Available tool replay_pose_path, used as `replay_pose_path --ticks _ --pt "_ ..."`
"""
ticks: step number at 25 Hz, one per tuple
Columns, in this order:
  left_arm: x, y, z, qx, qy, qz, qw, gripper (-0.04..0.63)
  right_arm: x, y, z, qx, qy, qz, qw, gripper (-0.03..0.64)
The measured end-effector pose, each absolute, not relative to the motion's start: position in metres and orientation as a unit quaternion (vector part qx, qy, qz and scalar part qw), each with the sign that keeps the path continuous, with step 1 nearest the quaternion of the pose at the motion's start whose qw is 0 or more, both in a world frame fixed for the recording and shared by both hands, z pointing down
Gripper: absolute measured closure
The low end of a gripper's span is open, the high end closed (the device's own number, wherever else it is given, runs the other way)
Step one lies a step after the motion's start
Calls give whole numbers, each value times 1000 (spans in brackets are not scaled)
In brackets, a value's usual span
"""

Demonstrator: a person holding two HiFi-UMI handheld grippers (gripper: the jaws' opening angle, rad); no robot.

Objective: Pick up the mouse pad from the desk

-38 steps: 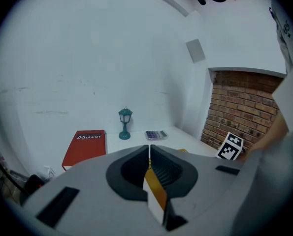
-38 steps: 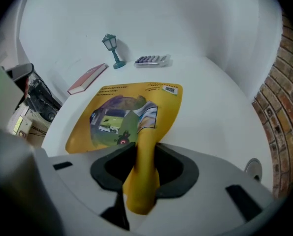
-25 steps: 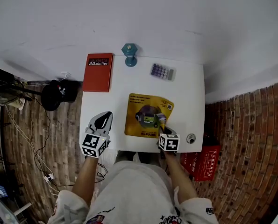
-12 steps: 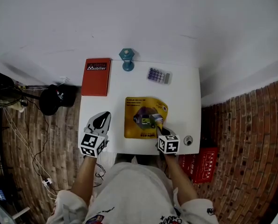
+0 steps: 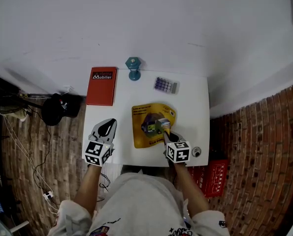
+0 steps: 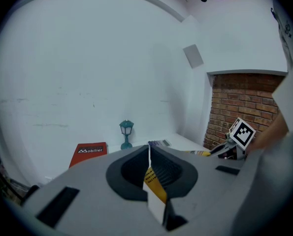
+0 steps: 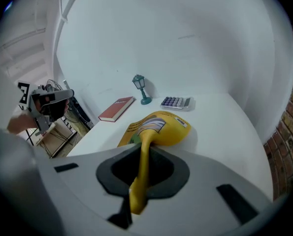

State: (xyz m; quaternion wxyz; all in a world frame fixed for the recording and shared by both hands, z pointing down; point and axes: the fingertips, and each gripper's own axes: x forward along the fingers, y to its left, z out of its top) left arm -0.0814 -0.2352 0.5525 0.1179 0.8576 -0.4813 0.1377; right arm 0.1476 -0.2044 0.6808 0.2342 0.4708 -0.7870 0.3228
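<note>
A yellow mouse pad [image 5: 153, 124] with a printed picture lies on the white desk [image 5: 191, 112]. Its near right edge is lifted and curls upward. My right gripper [image 5: 165, 130] is shut on that raised edge. In the right gripper view the pad [image 7: 158, 128] runs as a thin yellow strip down between the jaws of the right gripper [image 7: 145, 150]. My left gripper [image 5: 104, 131] hovers over the desk's near left corner, apart from the pad, jaws together and holding nothing. In the left gripper view the left gripper [image 6: 149, 154] shows only a thin seam between its jaws.
A red book [image 5: 101, 85] lies at the desk's far left corner, a teal lantern figure [image 5: 133, 68] at the back edge and a calculator [image 5: 166, 85] to its right. A small round object [image 5: 196, 152] sits near the right gripper. A red crate [image 5: 209, 173] stands beside the desk.
My right gripper has risen with the pad's near edge, which now curls up off the desk. The left gripper has stayed where it was.
</note>
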Motion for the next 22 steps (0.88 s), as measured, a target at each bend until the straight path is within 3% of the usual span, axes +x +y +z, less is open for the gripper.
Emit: replay_pose_path --ticks 22 --pt "-74 -250 516 862 -485 120 90 566 194 -264 521 528 -819 187 122 591"
